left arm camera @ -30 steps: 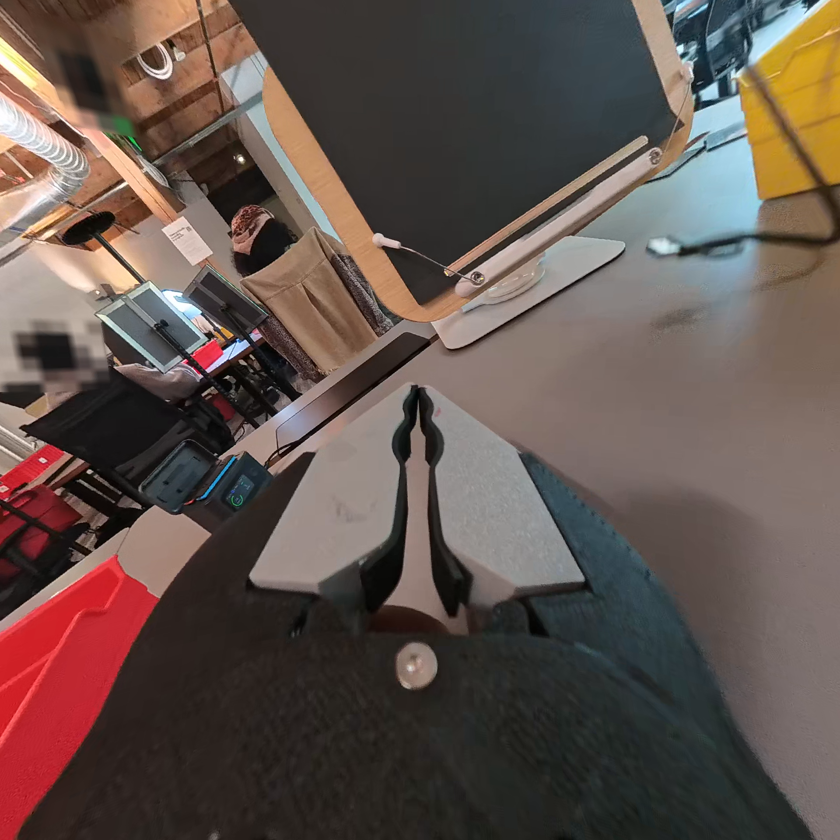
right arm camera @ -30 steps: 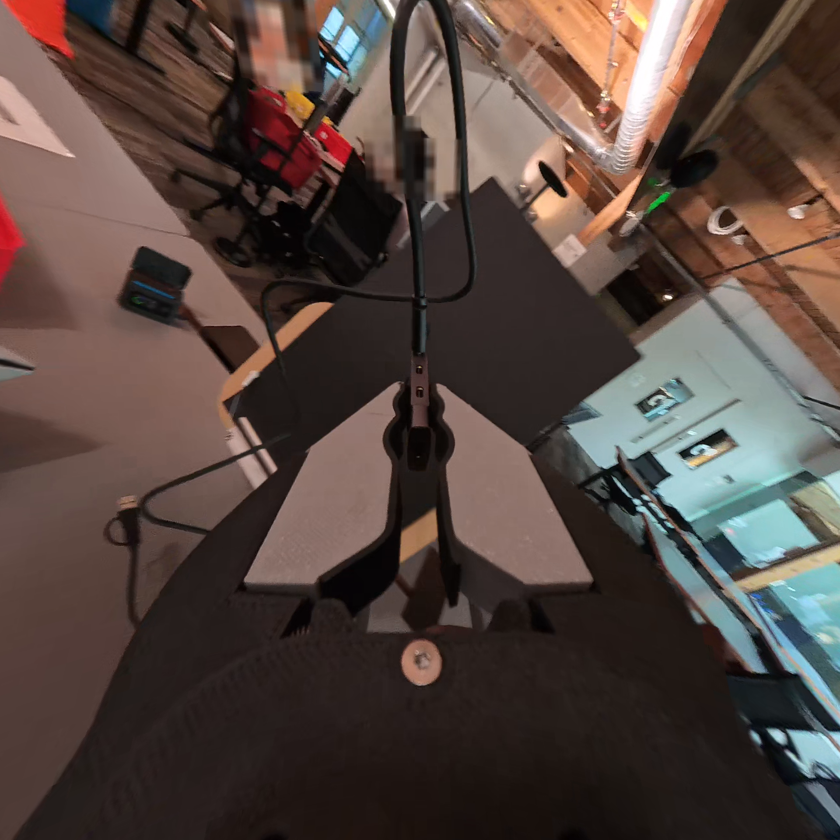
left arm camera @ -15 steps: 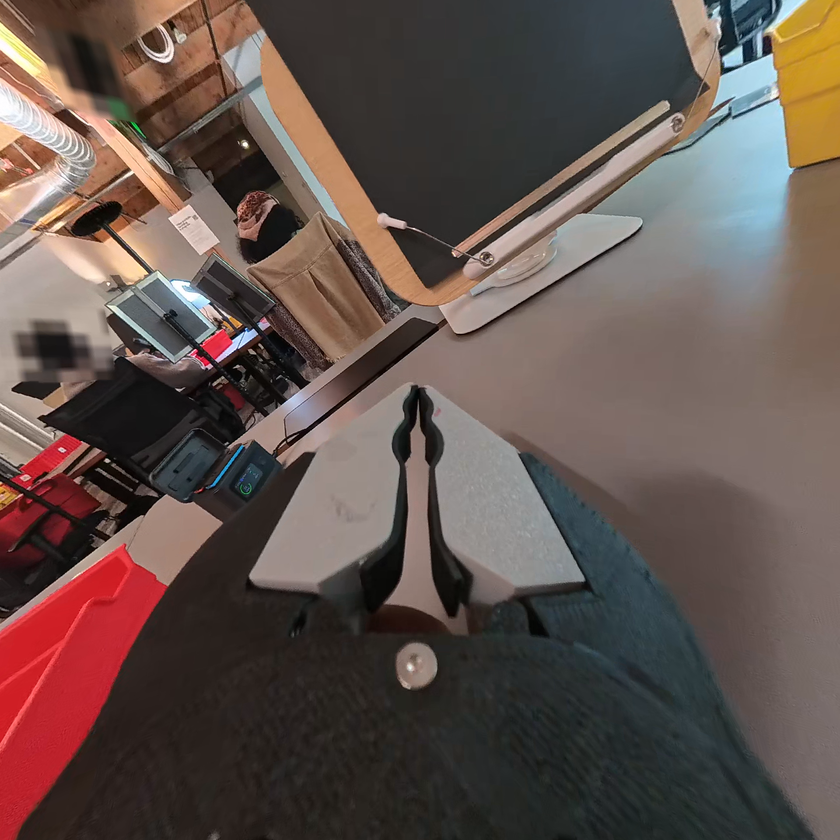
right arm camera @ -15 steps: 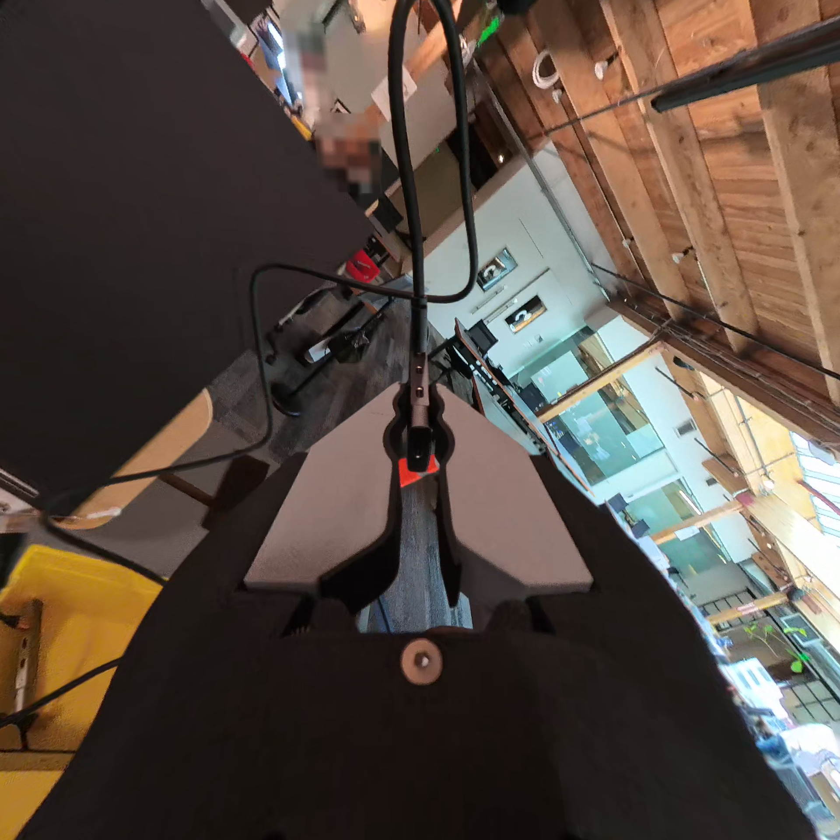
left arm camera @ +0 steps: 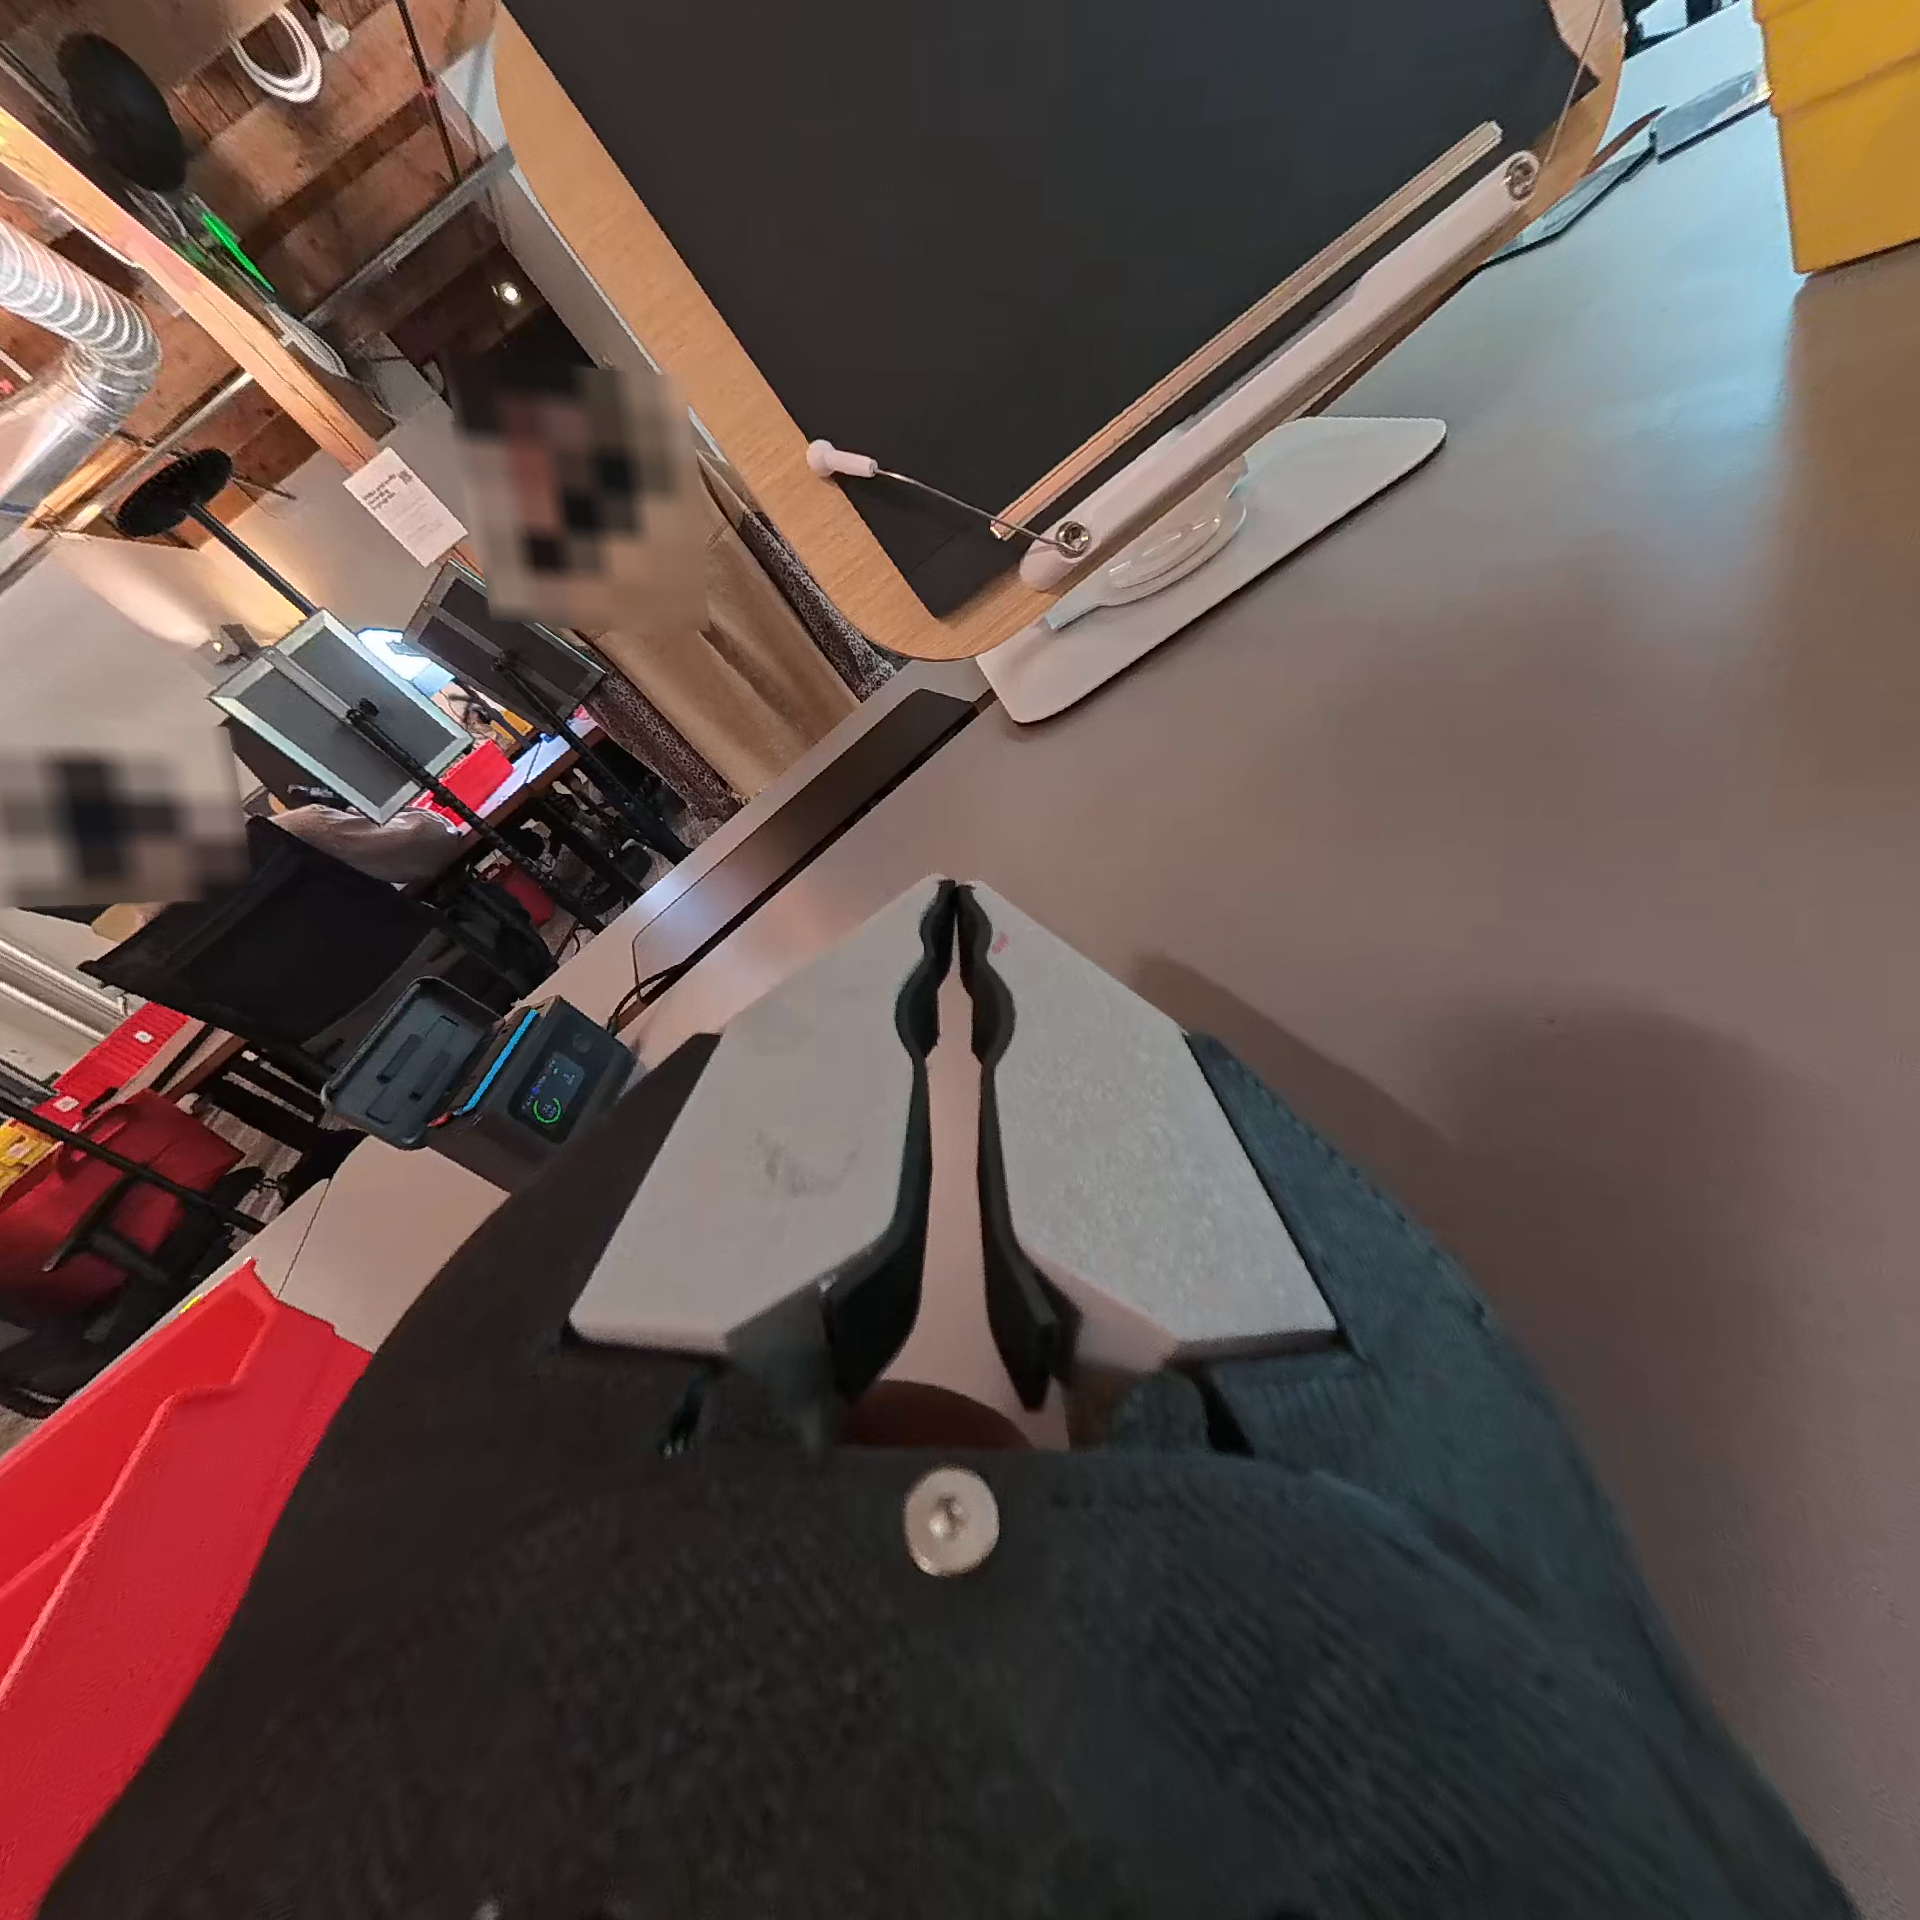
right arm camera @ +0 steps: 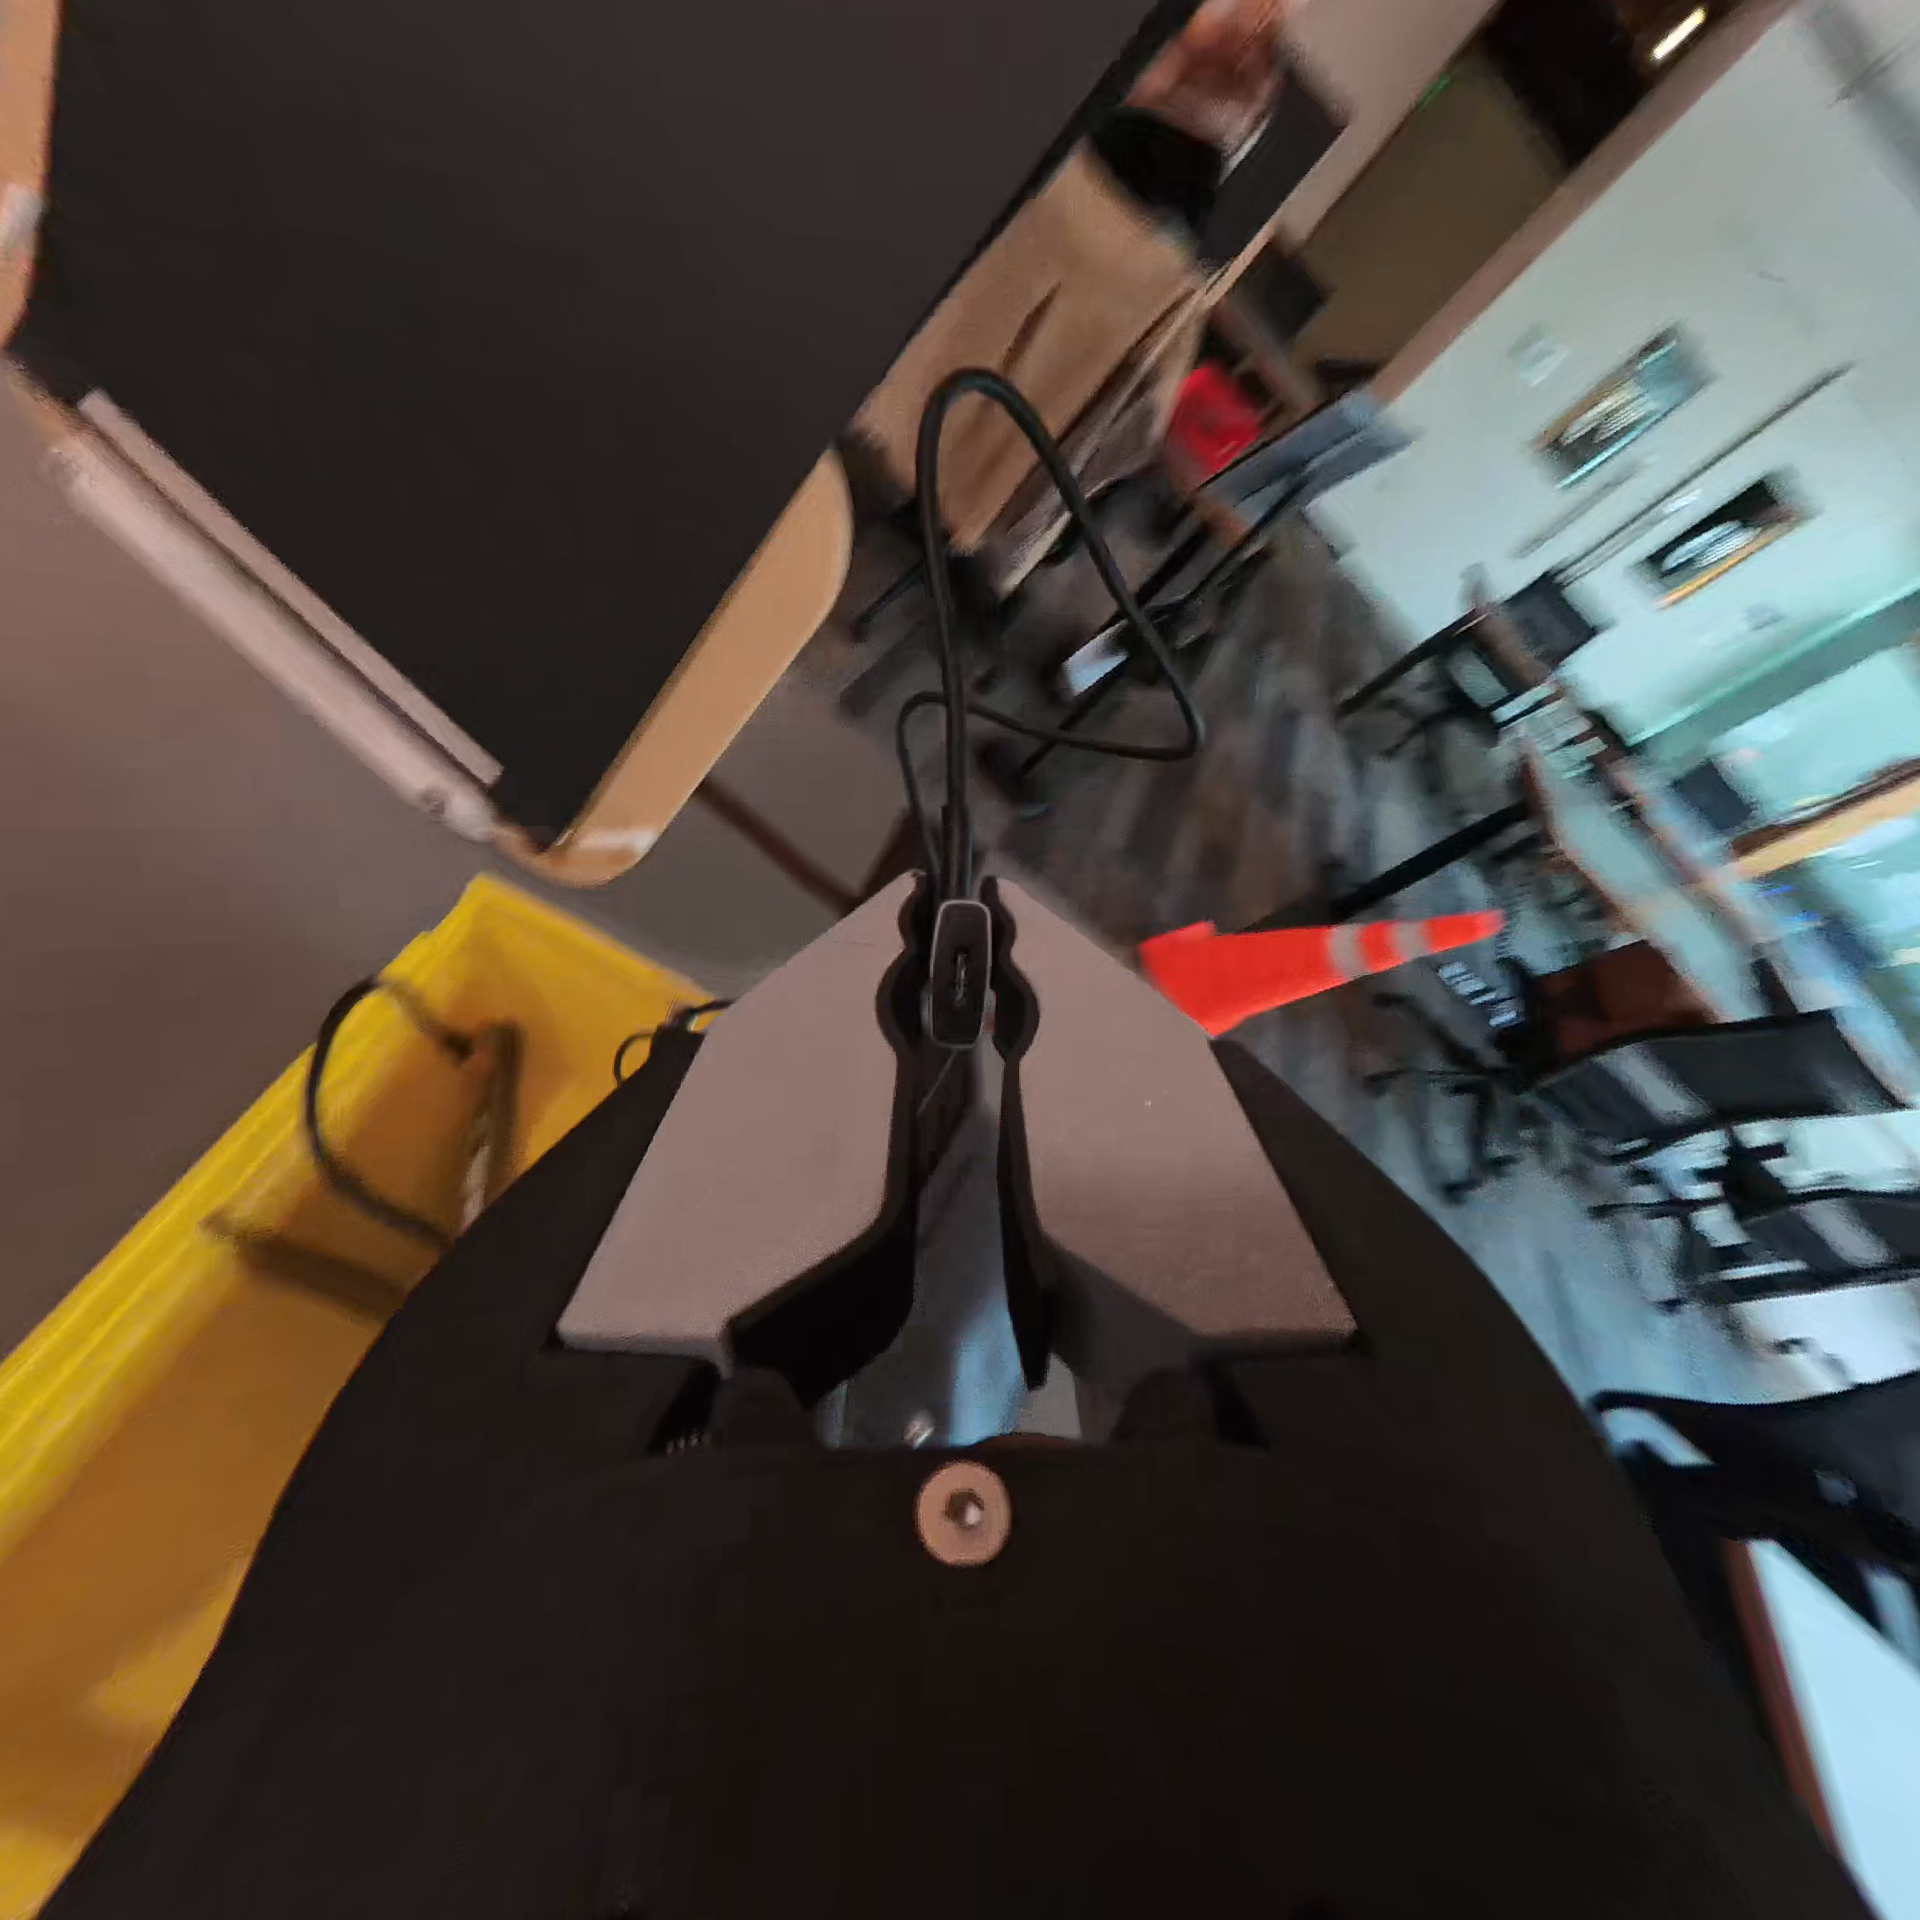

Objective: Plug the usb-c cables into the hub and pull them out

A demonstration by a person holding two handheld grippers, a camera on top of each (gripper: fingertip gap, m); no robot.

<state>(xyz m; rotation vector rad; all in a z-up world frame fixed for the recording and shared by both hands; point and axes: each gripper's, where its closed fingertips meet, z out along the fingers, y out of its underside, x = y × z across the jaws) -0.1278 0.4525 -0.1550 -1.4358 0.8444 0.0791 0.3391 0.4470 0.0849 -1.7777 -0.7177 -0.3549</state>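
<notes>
While the right gripper (right arm camera: 958,902) was clamped on the dark hub (right arm camera: 958,982), the small slotted body sat pinched between the fingertips at frame centre, its port face turned toward the camera. A thin black usb-c cable (right arm camera: 1049,488) ran up from the hub's far end, looped at upper centre and dropped back down to the right. Whole right wrist view was motion-blurred. Yellow bin (right arm camera: 239,1226) filled the lower left, with another black cord (right arm camera: 343,1101) draped over its rim; whether that cord was a second usb-c lead couldn't be told. Orange traffic cone (right arm camera: 1309,961) lay sideways in the frame at centre right. Dark panel with a wood edge (right arm camera: 468,343) took up the upper left.

Left gripper (left arm camera: 957,902) was closed down with nothing between its tips, just a hairline gap, hovering low over the grey-brown table (left arm camera: 1455,883). Same dark wood-edged panel (left arm camera: 1039,229) stood on a white base plate (left arm camera: 1247,551) at upper centre of the left wrist view. Small black device with a lit screen (left arm camera: 488,1081) sat at the table edge, centre left; red bin (left arm camera: 135,1475) at lower left; yellow bin corner (left arm camera: 1849,156) at upper right.
</notes>
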